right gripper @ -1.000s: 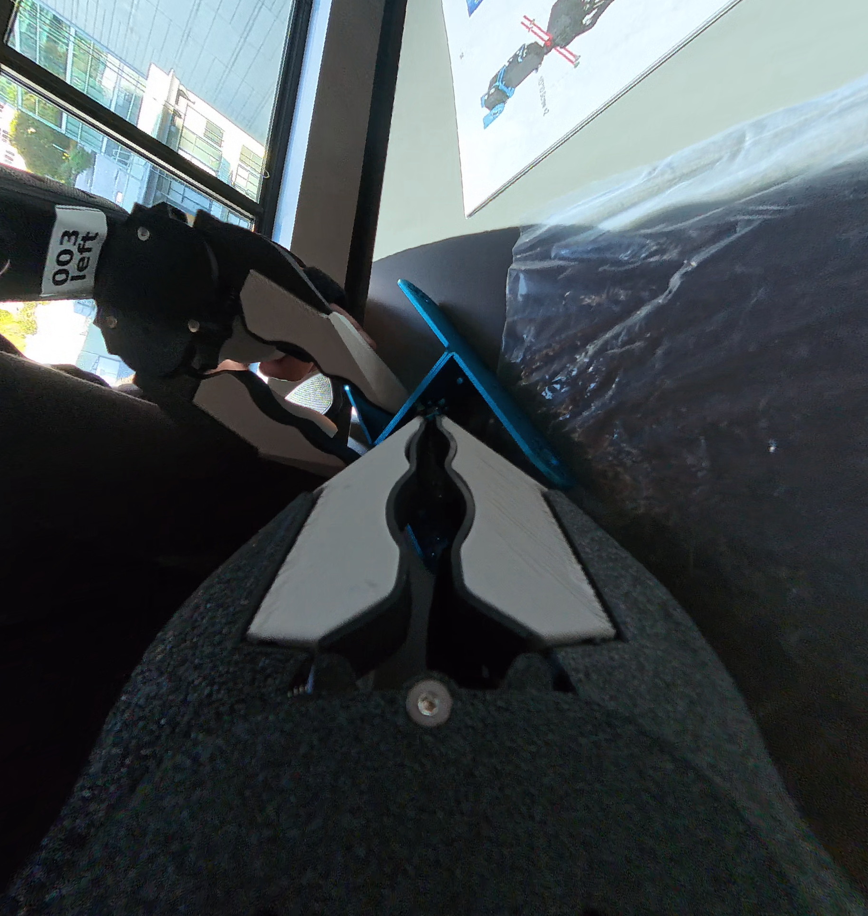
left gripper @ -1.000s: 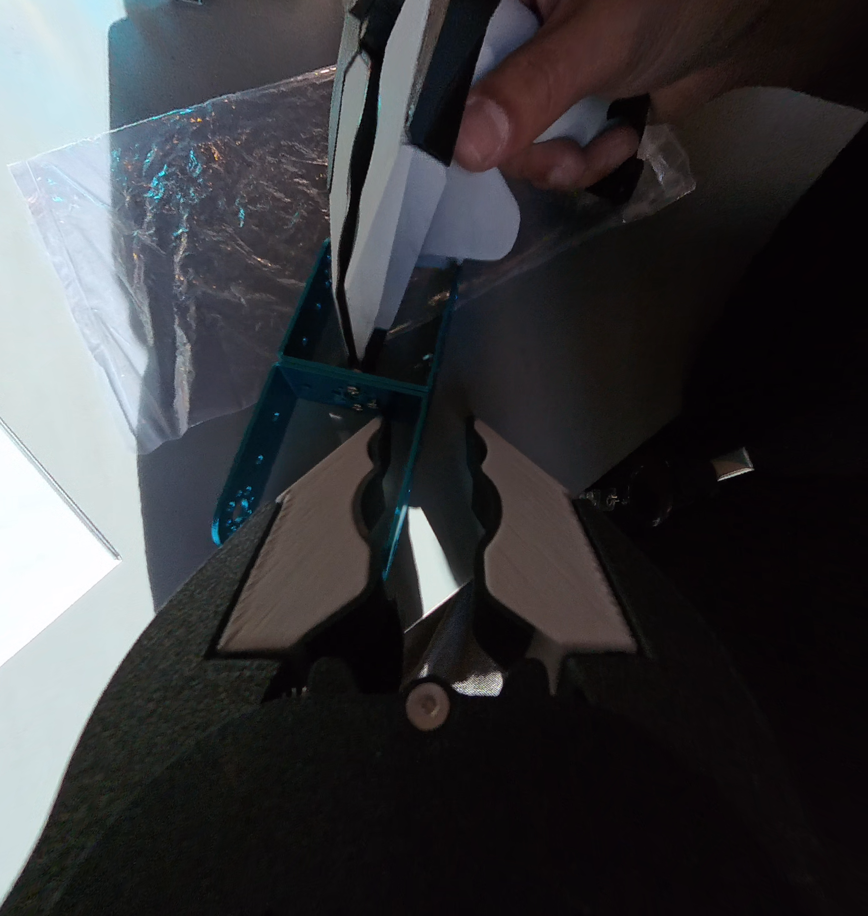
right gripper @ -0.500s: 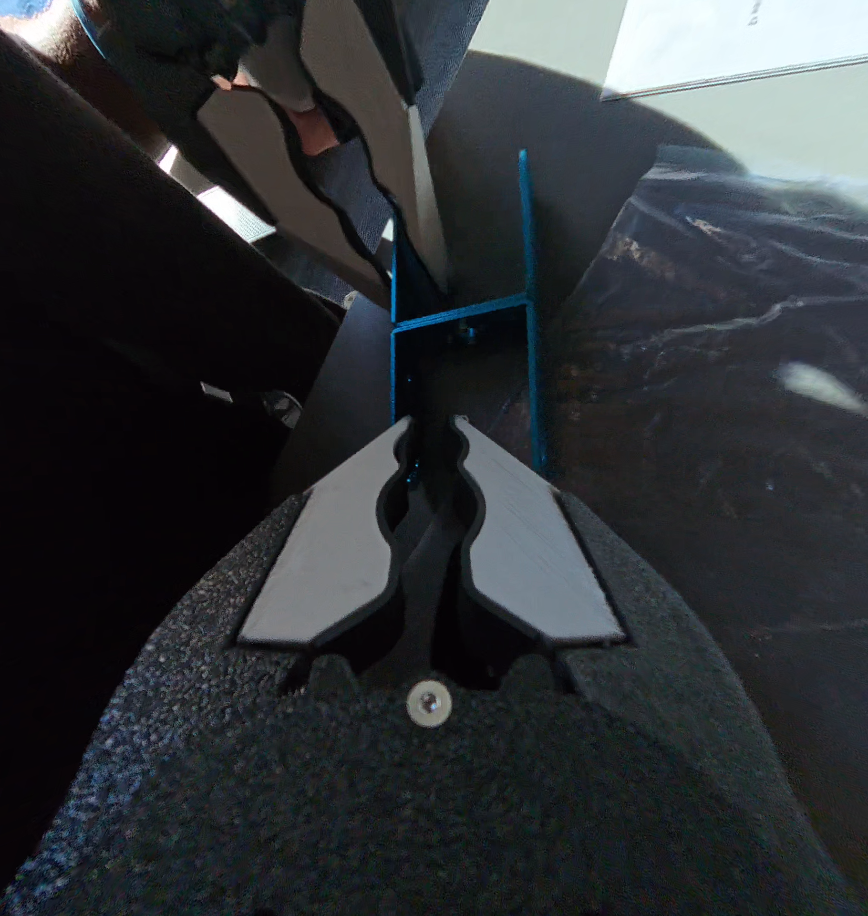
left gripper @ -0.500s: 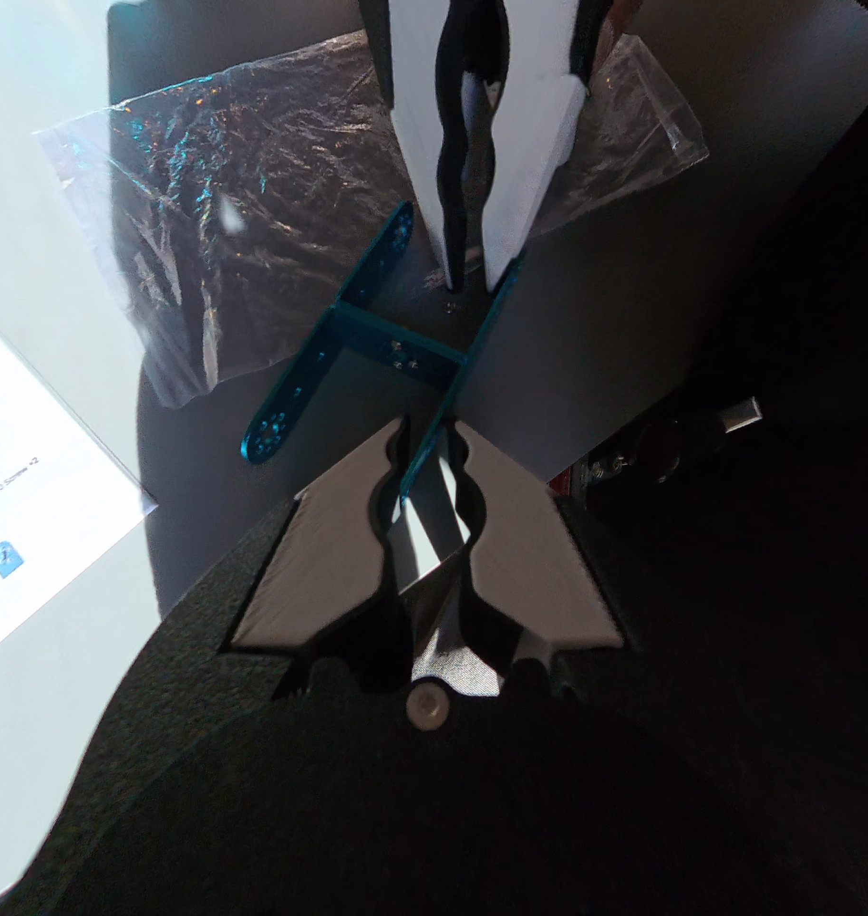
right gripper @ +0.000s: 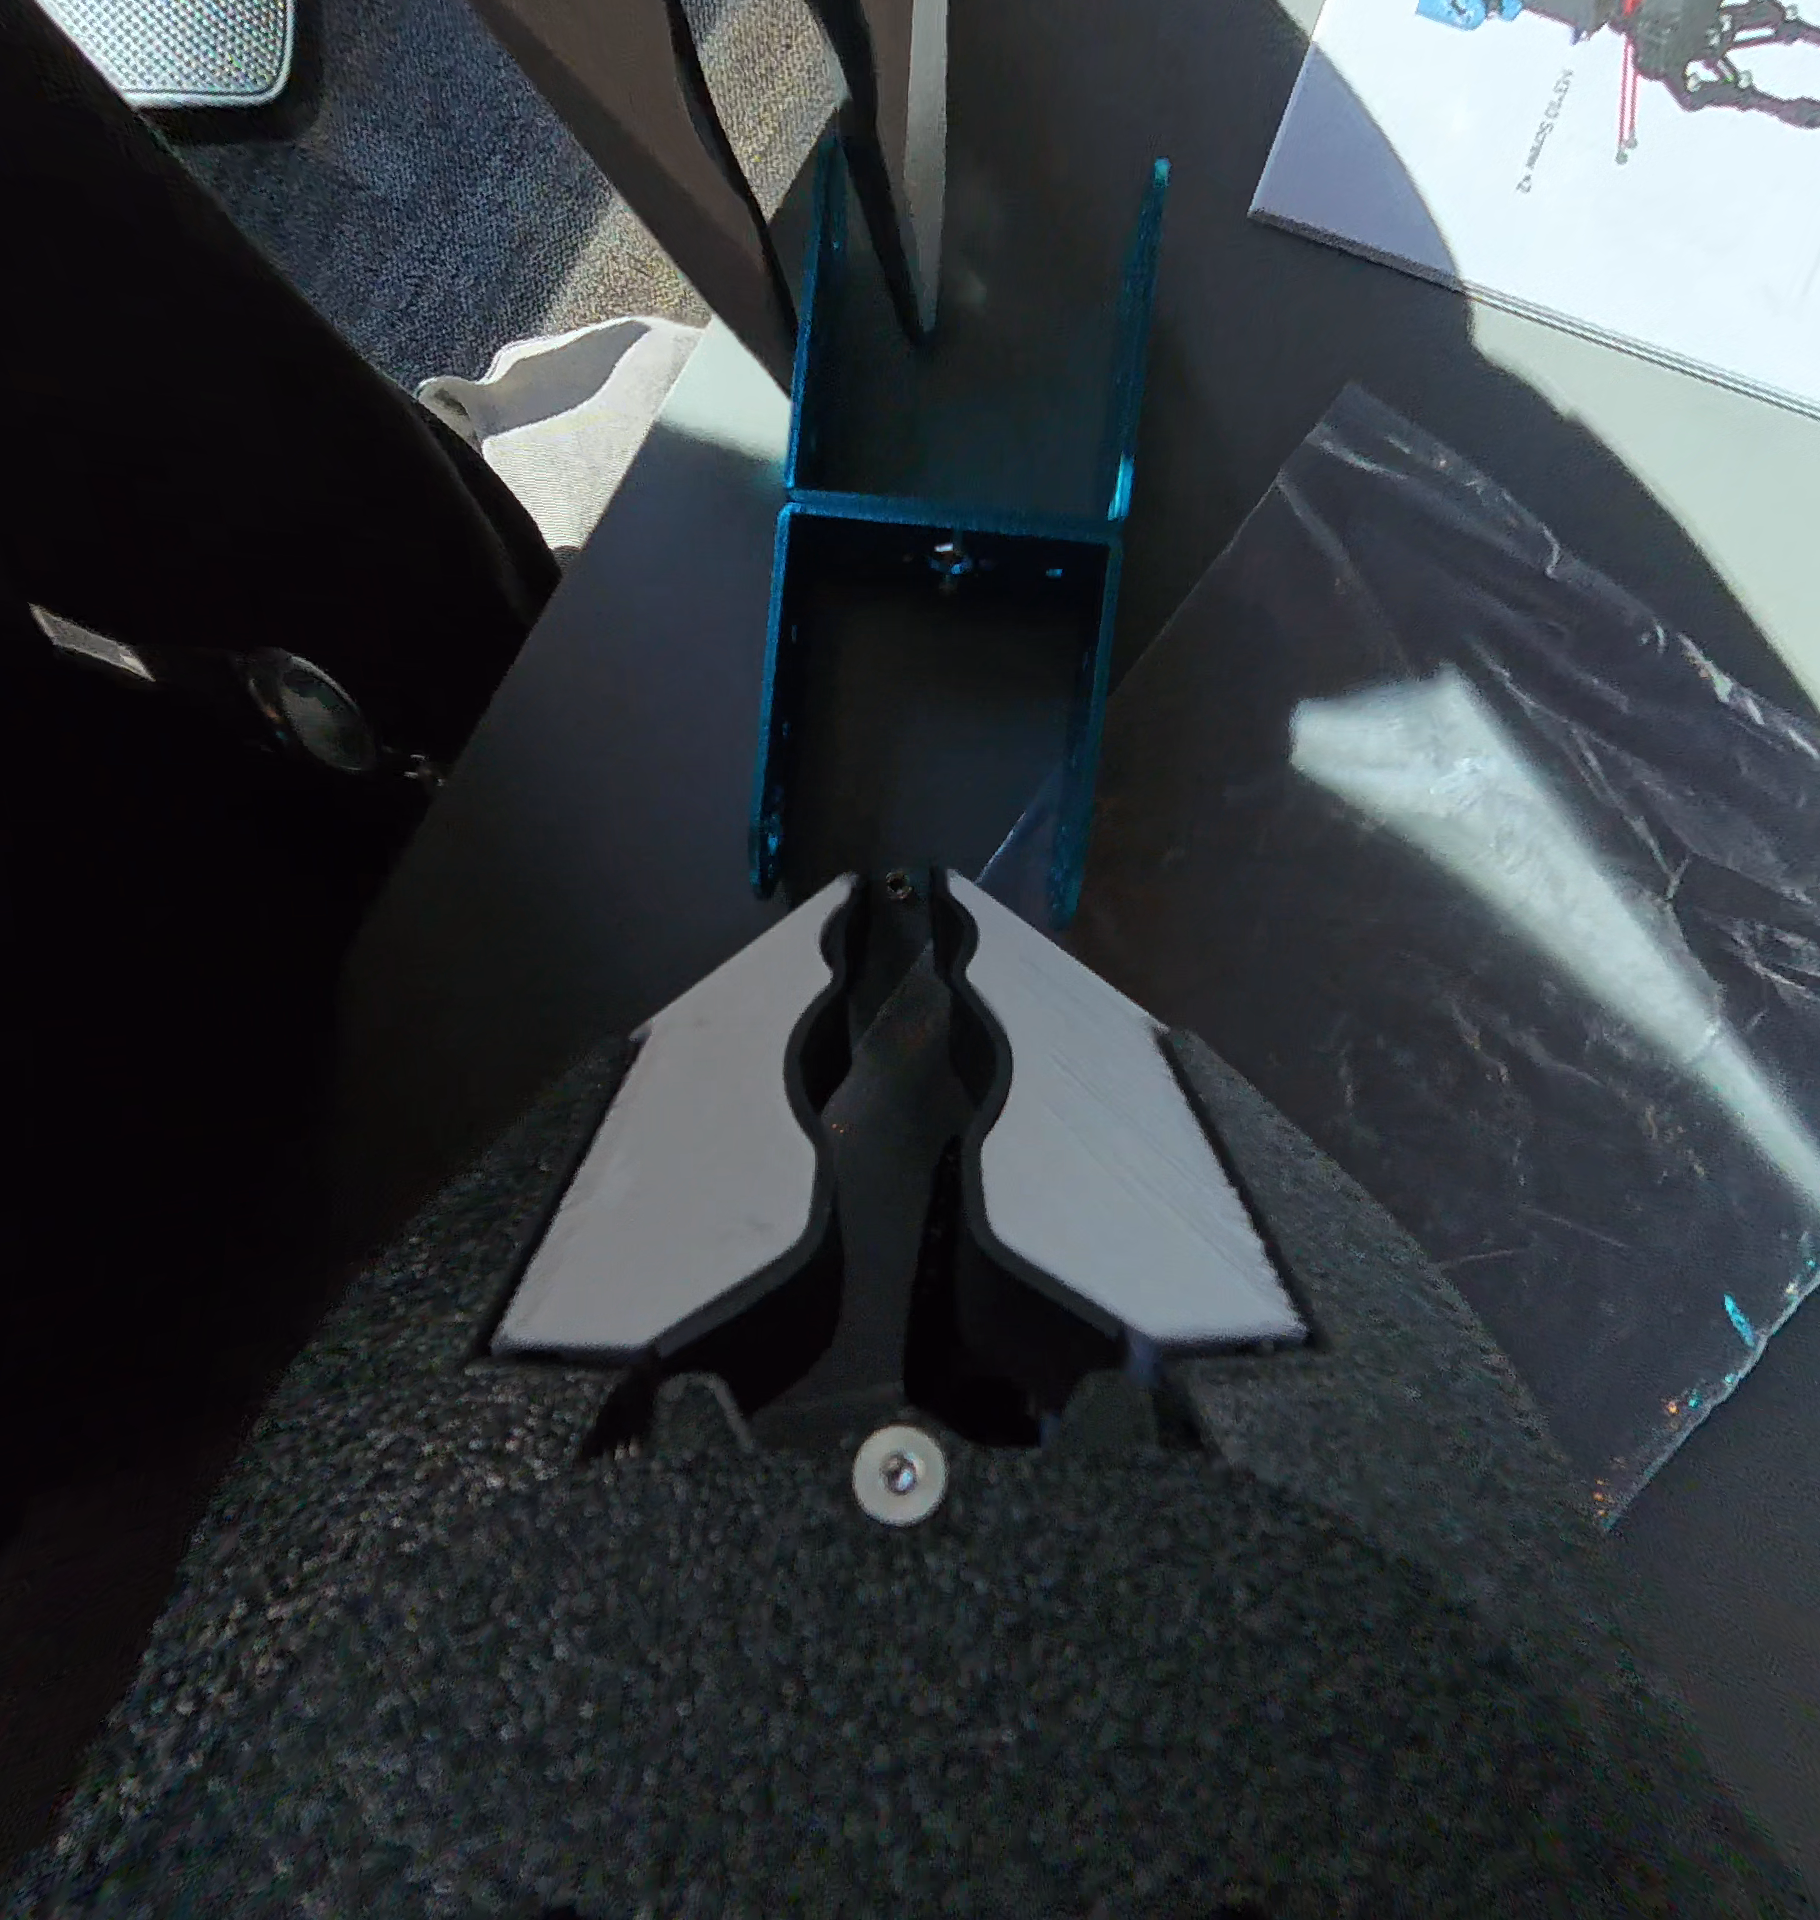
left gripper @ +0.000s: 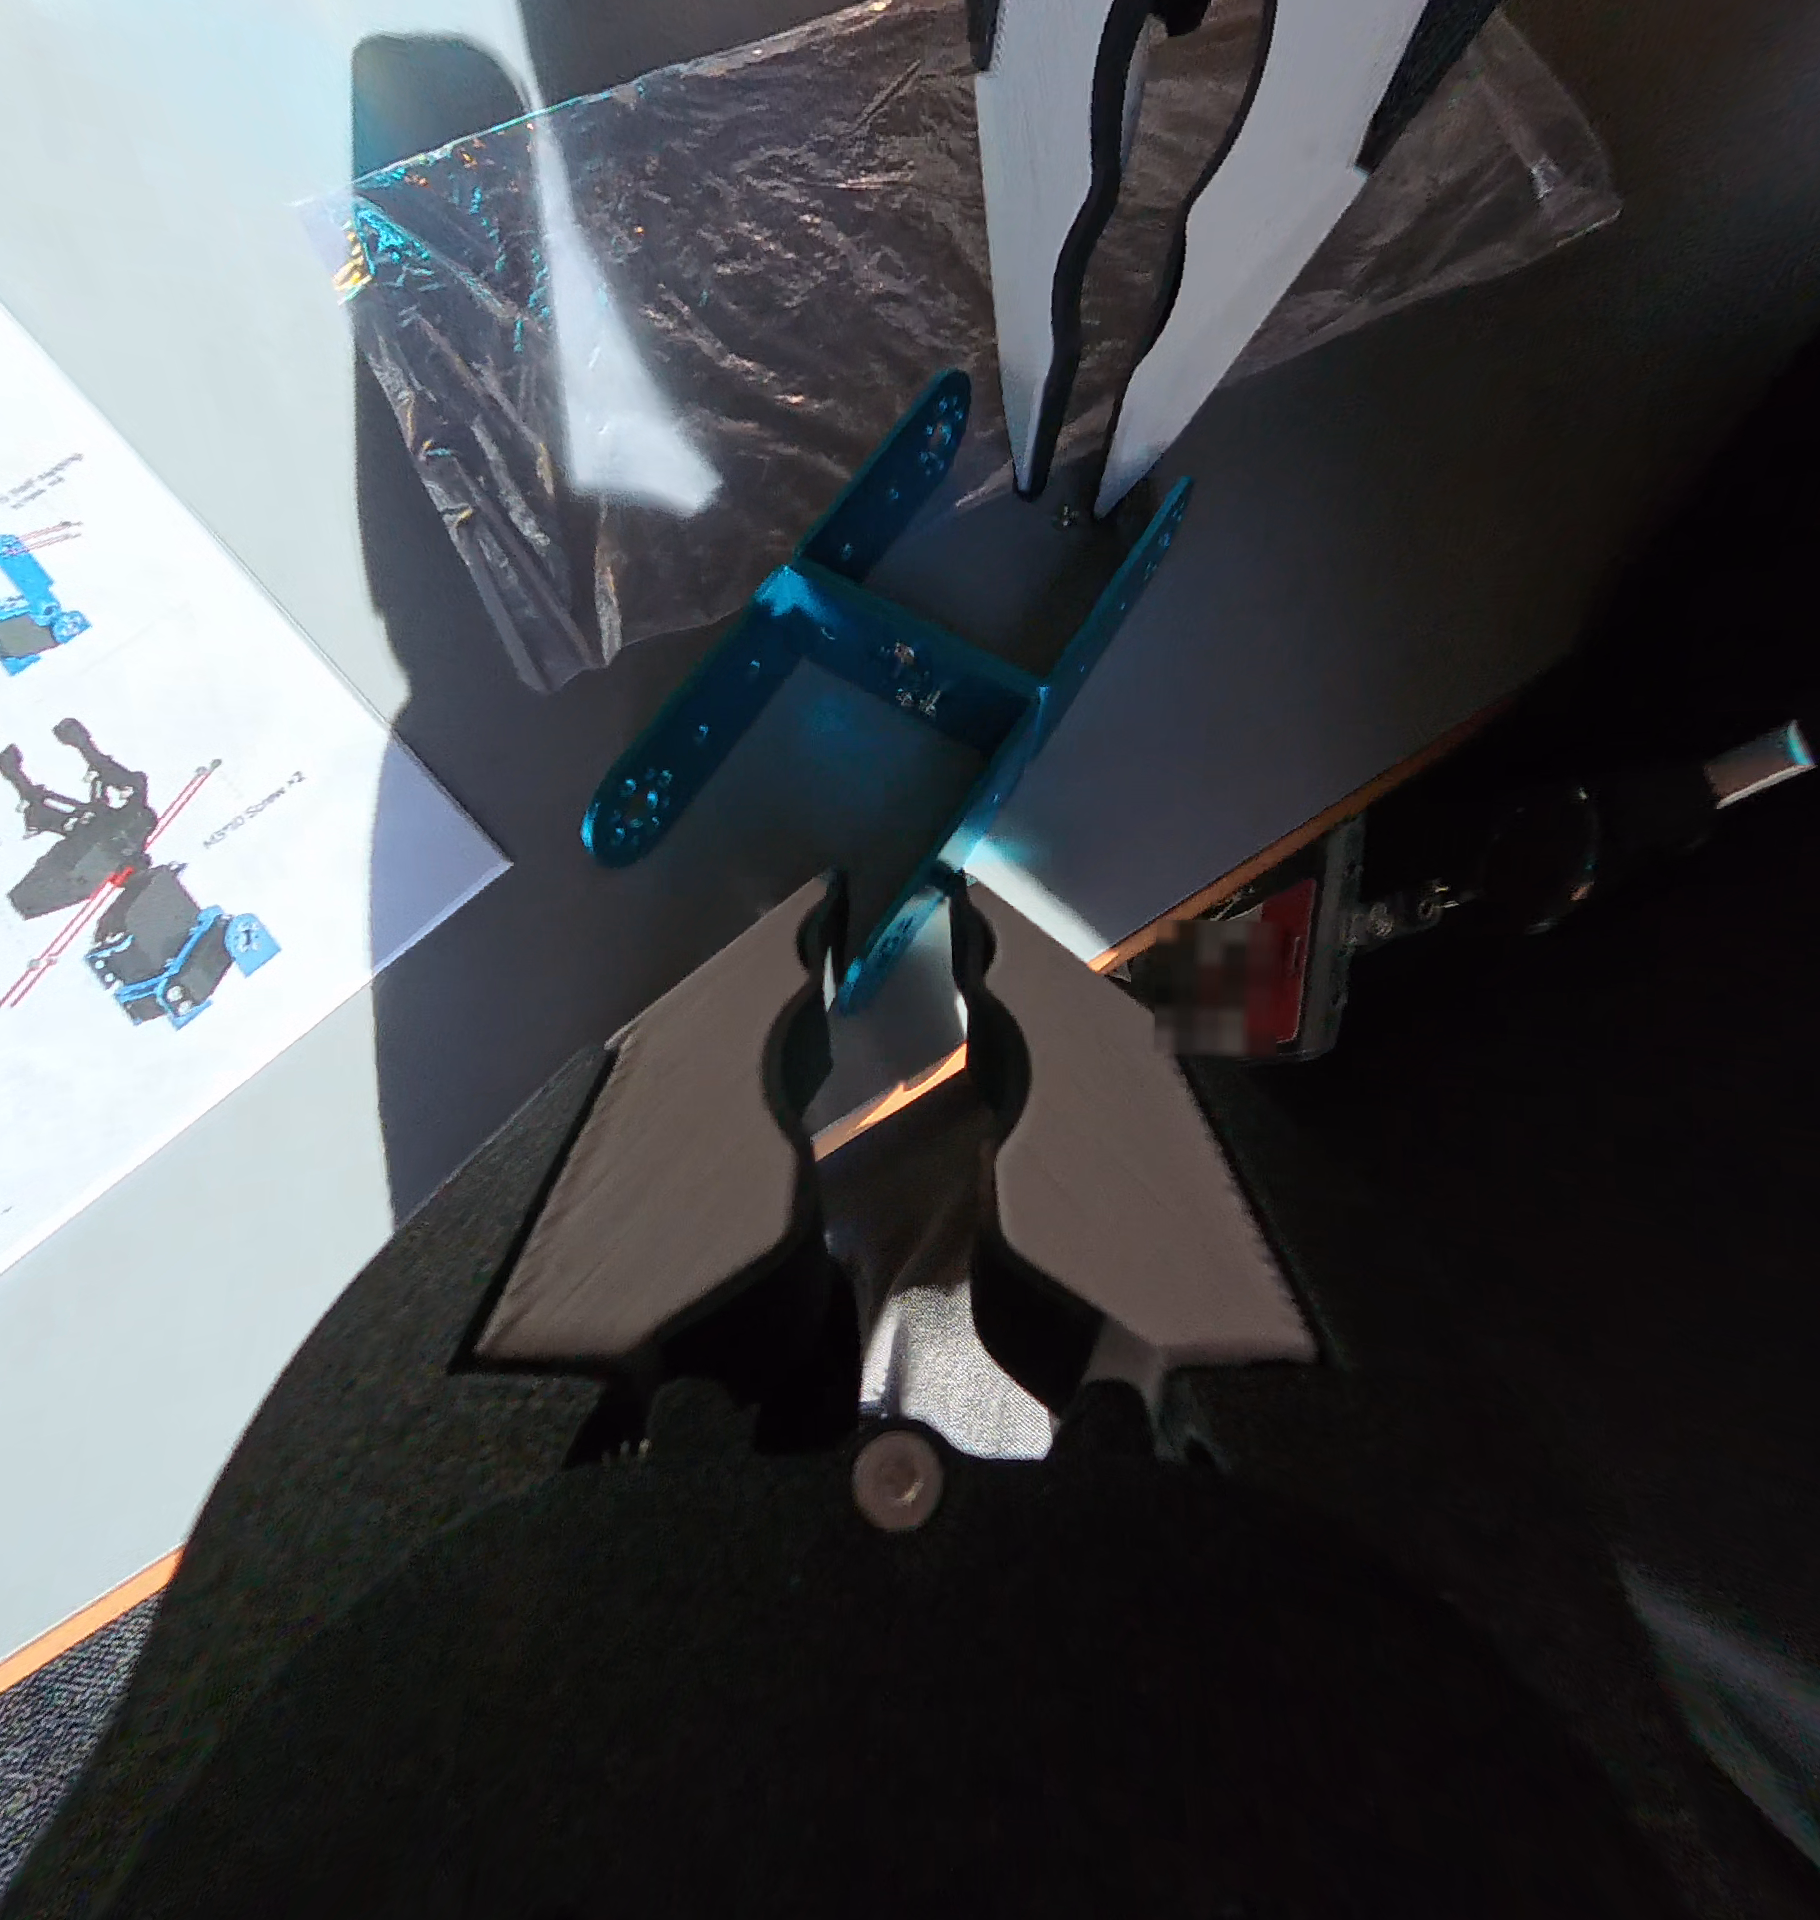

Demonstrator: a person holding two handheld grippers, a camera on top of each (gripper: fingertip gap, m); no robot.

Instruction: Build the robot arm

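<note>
Left tongs [left gripper: 890,914]: we note them parted, one arm of the blue bracket [left gripper: 885,665] between the fingers, contact unclear. Right tongs [right gripper: 901,883]: slightly parted over a small screw [right gripper: 895,884], grip undeterminable. Bracket stands on the desk [left gripper: 1301,644] between both tongs; clear bag [left gripper: 740,312] and printed sheet [left gripper: 106,790] beside.

Pale table [left gripper: 158,260], orange-edged, half in shadow. Lying directly on it: 1 blue H-shaped metal bracket [left gripper: 890,665], 1 crumpled clear plastic bag [left gripper: 781,270], 1 printed instruction sheet [left gripper: 106,831], small screw [left gripper: 1067,514].
</note>
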